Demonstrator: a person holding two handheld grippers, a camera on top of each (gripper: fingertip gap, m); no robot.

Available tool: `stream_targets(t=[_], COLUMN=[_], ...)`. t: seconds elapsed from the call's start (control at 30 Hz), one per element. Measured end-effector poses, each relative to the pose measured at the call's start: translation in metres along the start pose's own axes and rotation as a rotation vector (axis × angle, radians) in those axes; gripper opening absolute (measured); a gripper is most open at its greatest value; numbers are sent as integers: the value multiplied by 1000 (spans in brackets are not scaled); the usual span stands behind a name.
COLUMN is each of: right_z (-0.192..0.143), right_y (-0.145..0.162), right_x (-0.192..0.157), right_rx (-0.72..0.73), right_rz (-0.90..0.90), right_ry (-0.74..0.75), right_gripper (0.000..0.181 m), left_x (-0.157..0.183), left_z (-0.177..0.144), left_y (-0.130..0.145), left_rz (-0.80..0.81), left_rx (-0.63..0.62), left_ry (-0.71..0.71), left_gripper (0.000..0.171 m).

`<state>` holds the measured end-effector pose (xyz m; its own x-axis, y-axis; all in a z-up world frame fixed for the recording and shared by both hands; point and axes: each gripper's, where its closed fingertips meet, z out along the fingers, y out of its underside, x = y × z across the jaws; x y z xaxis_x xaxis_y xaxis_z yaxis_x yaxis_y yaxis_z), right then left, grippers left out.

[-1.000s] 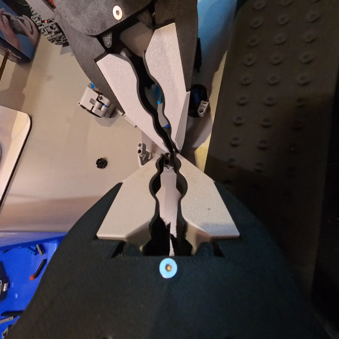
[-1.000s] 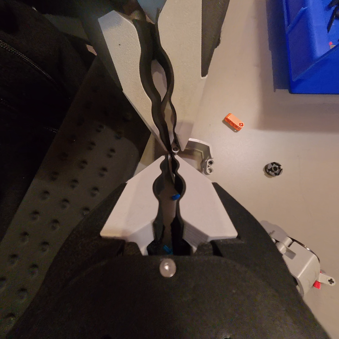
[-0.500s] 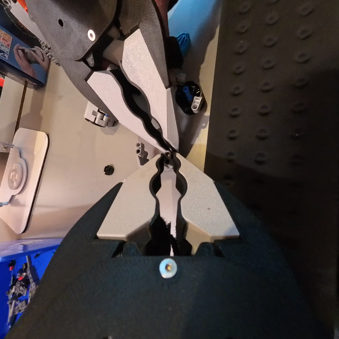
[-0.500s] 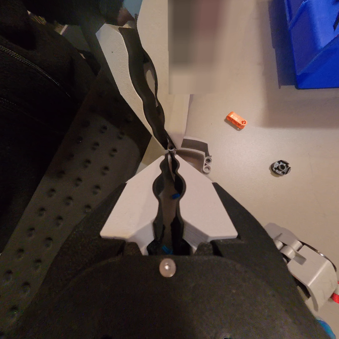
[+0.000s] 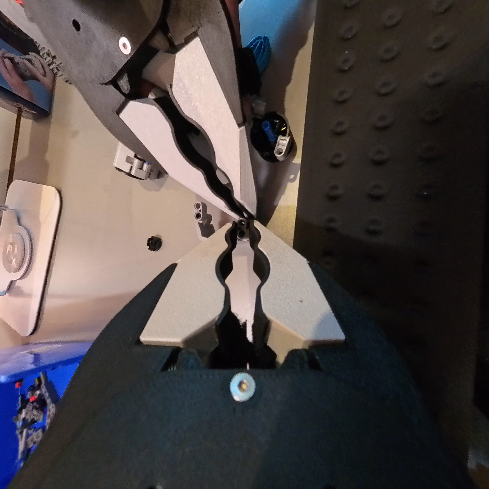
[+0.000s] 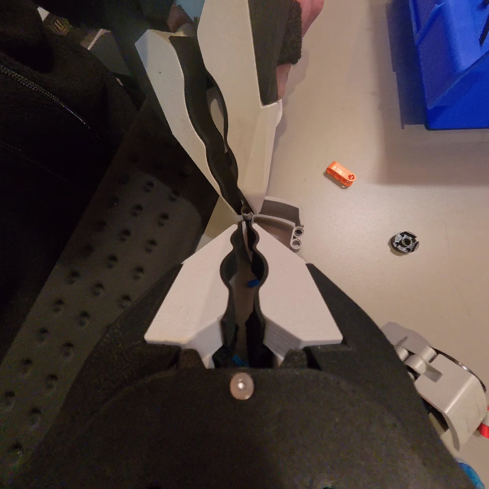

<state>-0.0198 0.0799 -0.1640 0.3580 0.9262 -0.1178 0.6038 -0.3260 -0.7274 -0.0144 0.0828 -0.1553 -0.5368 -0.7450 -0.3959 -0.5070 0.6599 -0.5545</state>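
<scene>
Grippers tip to tip above beige tabletop [image 5: 105,251] | left gripper [image 5: 243,228] clenched on small grey two-hole plastic connector [image 5: 241,230] | right gripper [image 6: 246,225] clenched on thin dark rod with blue end [image 6: 250,267], rod tip apparently touching connector | small orange plastic connector [image 6: 340,177] far right, well apart | printed cardboard box [image 5: 23,76] far left, writing blurred, no brand legible

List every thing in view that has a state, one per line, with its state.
Left gripper: shut on a small grey connector.
Right gripper: shut on a thin dark pin, tip to tip with the left.
Orange connector: loose on the table.
Round grey piece: flat on the table.
Blue bin: open.
</scene>
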Motion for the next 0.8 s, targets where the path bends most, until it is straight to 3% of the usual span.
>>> stream_targets(t=[0.47, 0.8], right_z=[1, -19], right_y=[0, -7], right_x=[0, -4], right_rx=[1, 7], right_rz=[-1, -27], right_ry=[-4, 19], right_gripper=[1, 17], left_x=[3, -3], left_z=[6, 0], left_y=[5, 9], left_rz=[90, -43], left_rx=[-109, -51], left_ry=[-72, -36], left_gripper=[7, 16])
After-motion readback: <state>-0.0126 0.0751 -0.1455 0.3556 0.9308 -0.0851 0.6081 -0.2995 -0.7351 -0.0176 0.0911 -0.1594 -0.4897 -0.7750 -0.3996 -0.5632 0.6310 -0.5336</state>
